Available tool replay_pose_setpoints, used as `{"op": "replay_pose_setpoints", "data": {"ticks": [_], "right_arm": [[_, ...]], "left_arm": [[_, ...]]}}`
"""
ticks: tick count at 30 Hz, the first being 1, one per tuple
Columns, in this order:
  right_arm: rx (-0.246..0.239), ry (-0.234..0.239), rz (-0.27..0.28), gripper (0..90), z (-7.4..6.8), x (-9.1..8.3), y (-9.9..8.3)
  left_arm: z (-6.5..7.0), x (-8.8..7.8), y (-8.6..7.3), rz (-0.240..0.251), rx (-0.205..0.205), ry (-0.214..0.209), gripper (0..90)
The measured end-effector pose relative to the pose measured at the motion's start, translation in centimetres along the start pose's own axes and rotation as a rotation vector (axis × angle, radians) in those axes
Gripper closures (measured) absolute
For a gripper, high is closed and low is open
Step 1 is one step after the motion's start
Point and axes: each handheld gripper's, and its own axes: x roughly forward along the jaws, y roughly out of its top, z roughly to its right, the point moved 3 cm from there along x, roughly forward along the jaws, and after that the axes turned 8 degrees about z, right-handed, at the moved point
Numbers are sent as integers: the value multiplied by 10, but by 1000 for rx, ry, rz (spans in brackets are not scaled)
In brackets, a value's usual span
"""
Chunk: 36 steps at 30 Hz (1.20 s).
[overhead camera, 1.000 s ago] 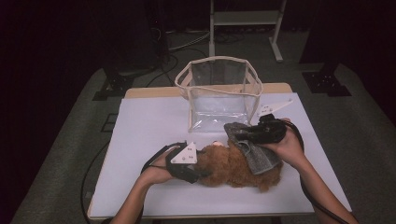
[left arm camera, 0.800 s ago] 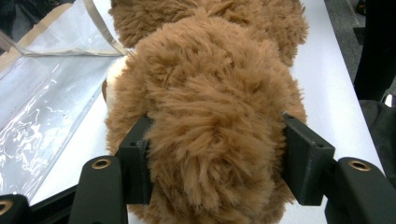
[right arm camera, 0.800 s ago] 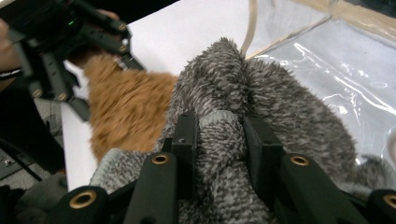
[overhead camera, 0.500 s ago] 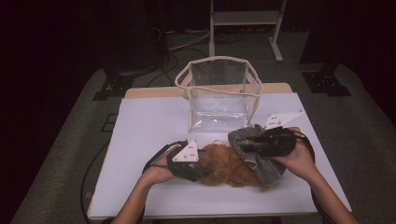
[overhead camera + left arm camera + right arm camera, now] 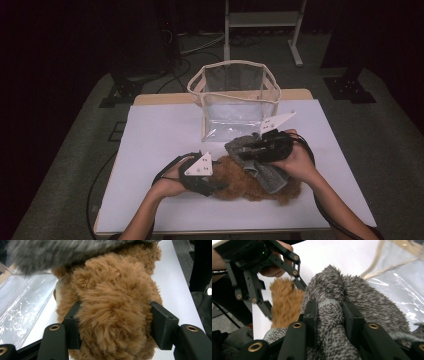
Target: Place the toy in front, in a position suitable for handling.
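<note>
A brown furry plush (image 5: 235, 187) lies on the white table near its front edge. My left gripper (image 5: 212, 186) is shut on it: in the left gripper view both pads press into the brown fur (image 5: 112, 290) around the left gripper (image 5: 113, 315). A grey fuzzy knit cloth (image 5: 270, 176) is draped over the plush's right part. My right gripper (image 5: 247, 155) is shut on a fold of it, and in the right gripper view the grey cloth (image 5: 362, 297) is pinched in the right gripper (image 5: 329, 312). Behind it the left gripper (image 5: 282, 300) holds the brown fur.
A clear plastic bag (image 5: 232, 100) with beige trim stands open-topped at the back middle of the white table top (image 5: 160, 135), just behind the grey cloth. Cables trail from both grippers toward the front edge. A metal stand (image 5: 262, 20) is on the floor beyond.
My right gripper, with the grey cloth in it, swung to the right and then came back left toward the bag. The left gripper and the brown plush stayed put.
</note>
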Motion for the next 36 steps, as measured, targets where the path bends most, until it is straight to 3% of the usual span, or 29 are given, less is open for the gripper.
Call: {"op": "replay_pose_setpoints", "data": {"ticks": [8,11,15,22,30,36], "right_arm": [[52,-98,76,671,10,-55,-38],[93,-142,98,671,16,-75,-56],[138,-155,129,670,22,-91,-70],[91,-145,123,669,11,-79,-61],[41,-84,130,670,1,-57,-42],[59,-112,126,672,5,-75,-48]], "left_arm": [[-5,-1,-4,42,-48,10,351],[-7,-1,-4,47,-53,10,346],[-7,0,-4,45,-56,9,344],[-7,0,-3,38,-54,11,344],[-6,0,-3,34,-48,10,342],[-6,-1,-3,33,-48,10,342]]}}
